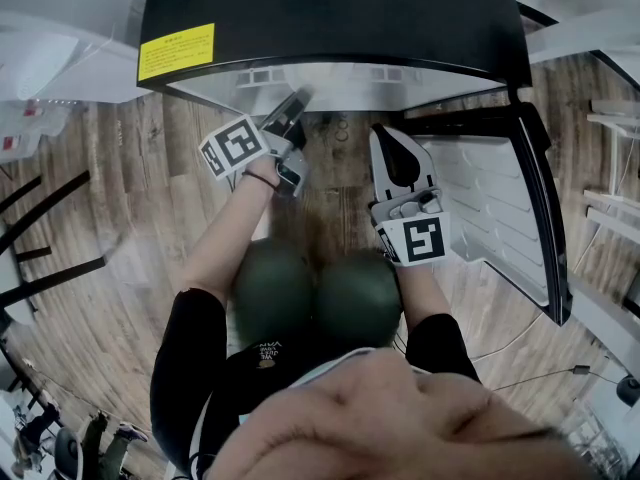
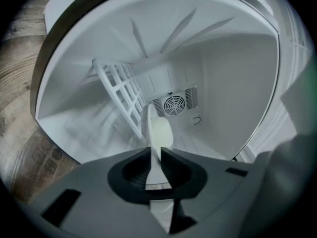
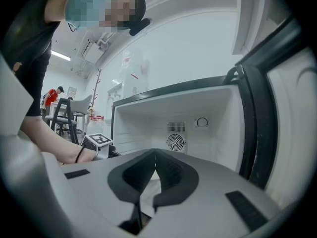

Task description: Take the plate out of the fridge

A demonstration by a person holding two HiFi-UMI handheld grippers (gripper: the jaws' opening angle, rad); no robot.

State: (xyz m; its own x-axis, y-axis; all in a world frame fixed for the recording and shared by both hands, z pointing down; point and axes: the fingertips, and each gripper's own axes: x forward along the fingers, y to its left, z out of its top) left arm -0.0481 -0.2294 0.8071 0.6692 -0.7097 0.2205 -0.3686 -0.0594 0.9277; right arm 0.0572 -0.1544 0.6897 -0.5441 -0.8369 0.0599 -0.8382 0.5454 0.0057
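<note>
Seen from above, the knees [image 1: 315, 293] of a person crouched on the wooden floor [image 1: 120, 198] are set before a small fridge [image 1: 330, 8], whose door [image 1: 500, 208] is swung wide to the right so the compartment can be reached. The right gripper [image 3: 155, 157] is held level outside the opening, its jaws brought together on nothing, apparently kept clear as a spare while the other works. The left gripper [image 2: 157, 151] is pushed into the mouth of the fridge and rolled on its side, so that its jaws are nearly closed over the thin rim of the white plate [image 2: 159, 133], which is gripped edge-on. The plate is thus not yet out of the fridge; it lies just beside the white wire rack [image 2: 121, 93], though whether it rests on it cannot be told. The fan grille [image 2: 174, 103] is seen on the back wall beyond.
</note>
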